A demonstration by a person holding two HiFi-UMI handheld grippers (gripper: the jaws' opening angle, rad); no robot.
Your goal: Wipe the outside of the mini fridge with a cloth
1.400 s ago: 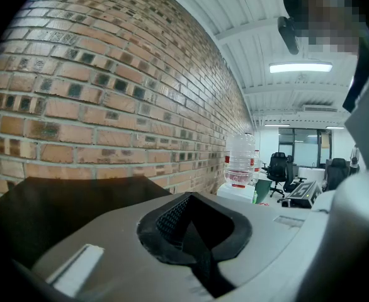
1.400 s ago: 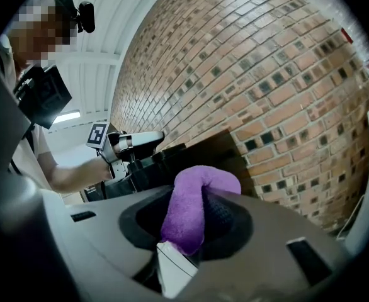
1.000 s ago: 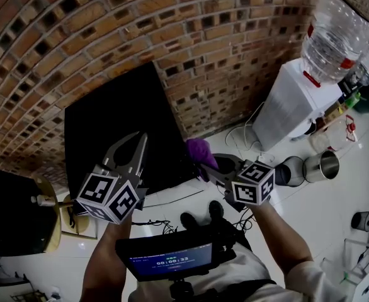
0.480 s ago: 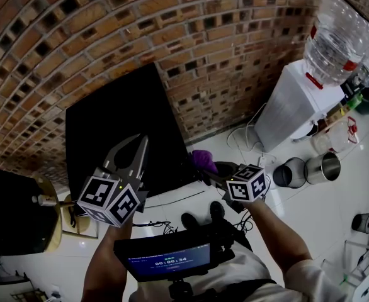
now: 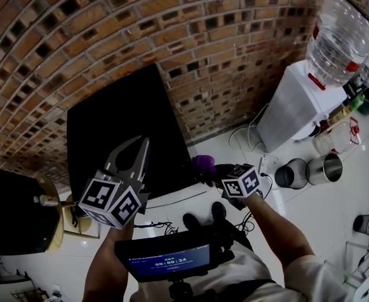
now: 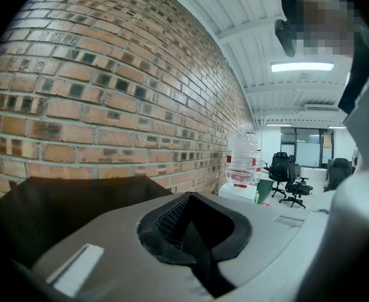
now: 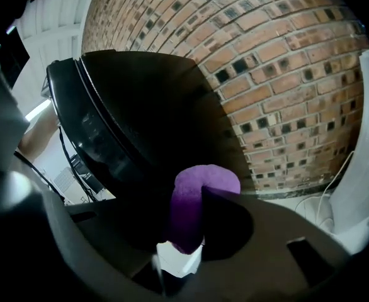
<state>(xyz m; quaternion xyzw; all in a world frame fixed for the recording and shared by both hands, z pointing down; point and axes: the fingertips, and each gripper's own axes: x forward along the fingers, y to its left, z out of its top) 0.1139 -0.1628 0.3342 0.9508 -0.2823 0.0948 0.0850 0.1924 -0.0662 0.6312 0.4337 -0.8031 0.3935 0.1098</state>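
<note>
Pinched between the right gripper's (image 7: 194, 197) jaws is the purple cloth (image 7: 191, 206). The jaws stand partly closed on its bunched middle, and a rounded lobe bulges out past the tips. That hold looks sound. The cloth reads as soft, light and fleecy, so it should squash flat under pressure and need only a modest squeeze. The lobe beyond the tips is the part that ought to meet the surface, because it keeps the hard jaw ends off the finish. A hold nearer the edge would probably let it drag loose during a stroke.

In the head view the cloth (image 5: 203, 163) sits at the lower right side of the mini fridge (image 5: 118, 124), close to the white floor (image 5: 310, 212). Whether it actually touches the panel cannot be told from either view.

From the right gripper view the mini fridge (image 7: 147, 106) is a black, smooth, faintly glossy box. It is rigid, likely slippery under a dry cloth, and probably heavy enough to stay put against a gentle push.

Over its front top edge, the left gripper (image 5: 143, 142) has its jaws shut together with nothing between them, apart from the cloth.

Behind the fridge runs a brick wall (image 5: 191, 36), and a water dispenser (image 5: 291, 102) stands well off to the right.
</note>
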